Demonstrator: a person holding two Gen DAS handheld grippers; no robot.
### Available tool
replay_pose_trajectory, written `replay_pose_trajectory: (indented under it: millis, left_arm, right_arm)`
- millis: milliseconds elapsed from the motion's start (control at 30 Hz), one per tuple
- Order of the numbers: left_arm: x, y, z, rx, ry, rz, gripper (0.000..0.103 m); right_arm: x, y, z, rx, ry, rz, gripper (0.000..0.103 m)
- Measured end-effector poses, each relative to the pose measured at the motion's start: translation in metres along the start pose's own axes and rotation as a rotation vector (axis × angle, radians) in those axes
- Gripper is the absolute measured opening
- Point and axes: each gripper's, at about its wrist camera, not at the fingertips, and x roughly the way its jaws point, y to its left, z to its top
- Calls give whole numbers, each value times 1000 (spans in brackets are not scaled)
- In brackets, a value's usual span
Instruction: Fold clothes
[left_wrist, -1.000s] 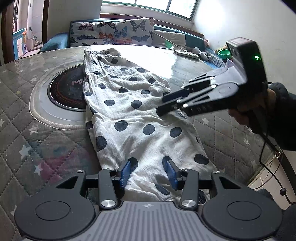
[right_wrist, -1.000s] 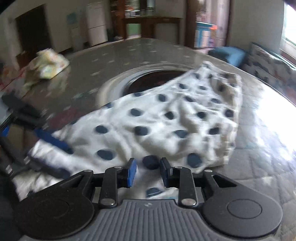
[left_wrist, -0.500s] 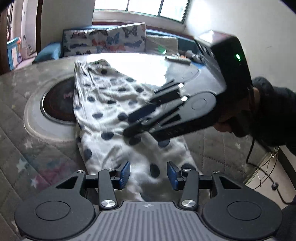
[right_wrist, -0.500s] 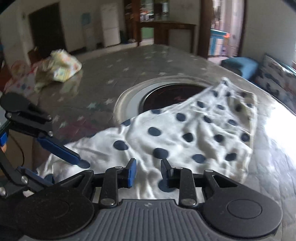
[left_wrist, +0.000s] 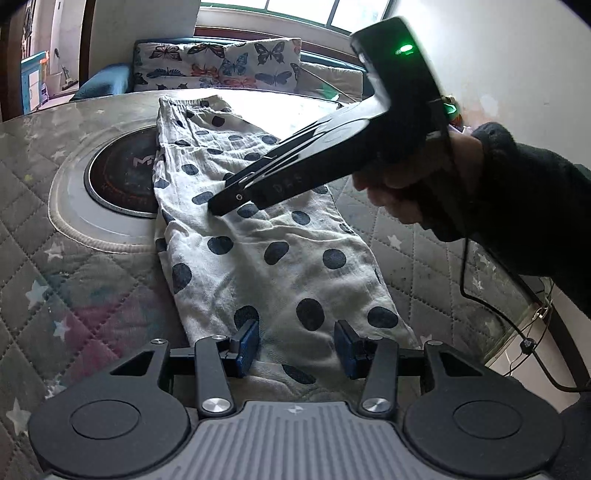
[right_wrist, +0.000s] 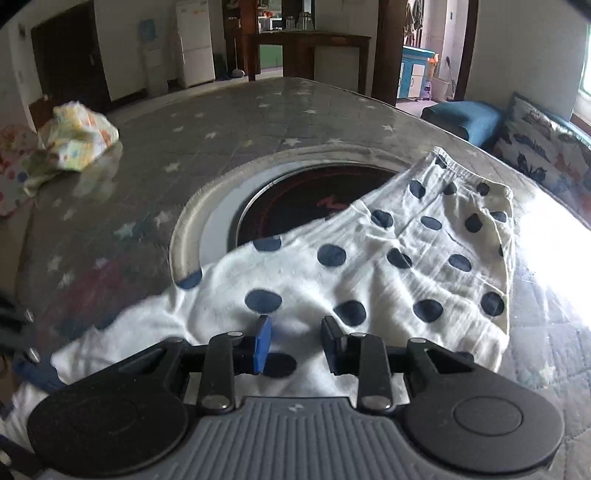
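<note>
The worktop (right_wrist: 258, 110) is round, laid with a grey quilted cover printed with stars under a glossy clear sheet. A round dark hob (left_wrist: 122, 177) sits in its middle inside a pale ring. The far half of the worktop lies bare in the right wrist view, except for a crumpled patterned cloth (right_wrist: 74, 140) near its left edge. In the left wrist view the right edge falls away to the floor, where a black cable (left_wrist: 517, 325) hangs down.

The garment (left_wrist: 266, 243) is thin white crinkled cotton with dark blue dots, a long shape lying from the near edge toward the far one. Its gathered waistband (right_wrist: 472, 173) lies at the far end and its left side overlaps the hob.

The left tongs (left_wrist: 295, 347) stand apart over the garment's near end; the blue pads (left_wrist: 247, 343) straddle the cloth without pressing on it. The right tongs (right_wrist: 295, 347) are also parted, narrowly, low over the middle of the garment with cloth below the gap; nothing is clamped. From the left wrist view they come in from the right, held by a hand (left_wrist: 417, 188) in a dark sleeve, with the tips at a crease in the cloth.

Beyond the far edge is a bench with a butterfly cushion (left_wrist: 218, 66) under a window.
</note>
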Motion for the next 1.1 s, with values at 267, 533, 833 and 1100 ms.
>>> replay_pose_trajectory:
  millis: [267, 533, 833, 1100]
  left_arm:
    - [0, 0, -2, -3, -7, -7, 51]
    - [-1, -1, -4, -7, -11, -7, 51]
    - [-1, 0, -5, -11, -18, -11, 52]
    - [-1, -2, -6, -5, -21, -3, 52]
  right_arm:
    - [3, 31, 4, -93, 8, 99, 36]
    - [32, 29, 24, -56, -1, 56, 40]
    - [8, 21, 23, -19, -17, 77, 45]
    - [12, 49, 4, -124, 11, 80, 52]
